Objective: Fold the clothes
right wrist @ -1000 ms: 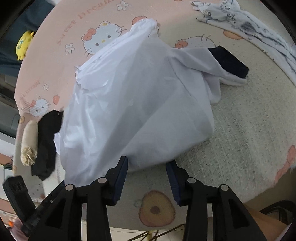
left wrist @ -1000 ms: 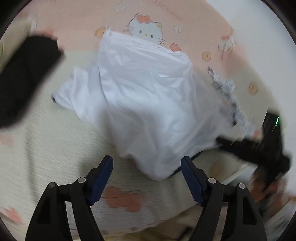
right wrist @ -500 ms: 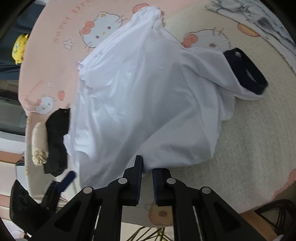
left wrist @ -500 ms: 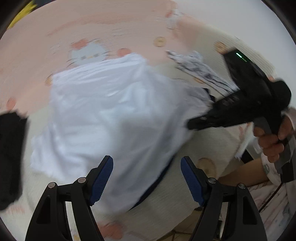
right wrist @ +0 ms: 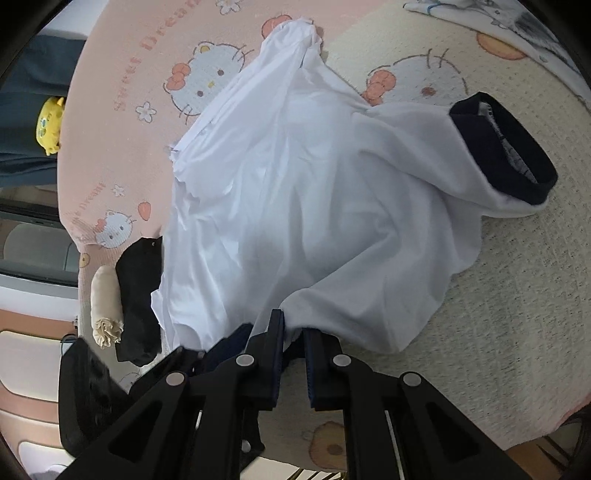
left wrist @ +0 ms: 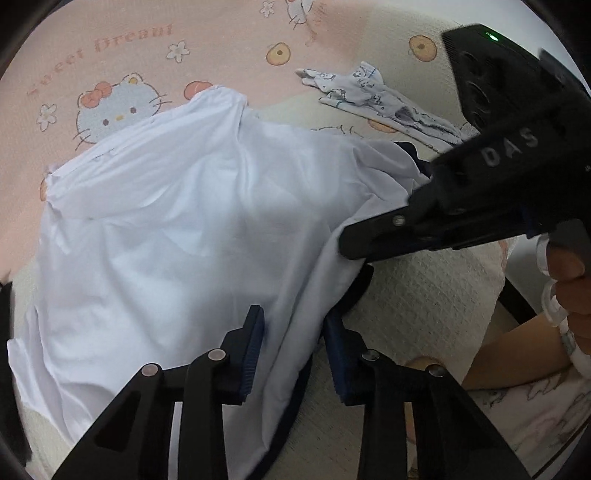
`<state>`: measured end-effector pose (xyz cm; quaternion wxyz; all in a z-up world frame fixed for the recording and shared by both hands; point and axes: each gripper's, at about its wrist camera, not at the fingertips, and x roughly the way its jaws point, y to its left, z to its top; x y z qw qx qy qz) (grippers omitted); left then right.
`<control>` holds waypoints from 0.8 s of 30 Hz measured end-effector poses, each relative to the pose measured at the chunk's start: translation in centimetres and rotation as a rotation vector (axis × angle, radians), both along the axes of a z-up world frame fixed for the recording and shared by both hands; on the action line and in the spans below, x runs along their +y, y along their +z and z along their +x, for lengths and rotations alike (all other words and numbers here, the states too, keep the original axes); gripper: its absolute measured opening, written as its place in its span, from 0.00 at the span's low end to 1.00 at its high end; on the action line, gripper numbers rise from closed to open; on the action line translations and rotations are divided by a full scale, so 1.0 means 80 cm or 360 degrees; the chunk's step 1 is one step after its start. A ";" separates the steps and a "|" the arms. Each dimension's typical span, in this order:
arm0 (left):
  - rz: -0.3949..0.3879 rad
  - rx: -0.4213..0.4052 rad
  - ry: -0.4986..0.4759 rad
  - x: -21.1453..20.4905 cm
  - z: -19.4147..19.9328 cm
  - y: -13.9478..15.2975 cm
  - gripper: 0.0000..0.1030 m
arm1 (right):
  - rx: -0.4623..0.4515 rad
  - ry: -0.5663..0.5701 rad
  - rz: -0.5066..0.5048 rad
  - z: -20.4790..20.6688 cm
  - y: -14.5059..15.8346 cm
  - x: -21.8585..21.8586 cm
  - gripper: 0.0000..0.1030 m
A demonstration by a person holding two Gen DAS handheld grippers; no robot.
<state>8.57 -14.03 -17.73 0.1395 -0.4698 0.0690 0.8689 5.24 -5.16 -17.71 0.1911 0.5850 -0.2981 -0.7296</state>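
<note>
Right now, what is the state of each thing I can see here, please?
white shirt: crumpled, unfolded, lying on the blanket
right gripper: shut on the shirt's edge
left gripper: closing, shirt cloth between its jaws
patterned garment: lying loose, unfolded
black garment: bunched up beside the shirt

- In the left wrist view, the white shirt (left wrist: 177,229) runs behind the left gripper's fingers (left wrist: 253,350) at the lower edge, so its hem there is hidden.
- A dark garment (left wrist: 5,332) is cut off at the left edge.
- In the right wrist view, the patterned cloth (right wrist: 517,14) is cropped at the upper right.
- The yellow toy (right wrist: 50,123) at the left is too small to identify.
</note>
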 end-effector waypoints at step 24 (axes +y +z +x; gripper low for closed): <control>0.0275 -0.0110 0.0101 -0.040 -0.038 -0.005 0.27 | -0.0011 0.0080 0.0004 -0.002 -0.021 -0.011 0.39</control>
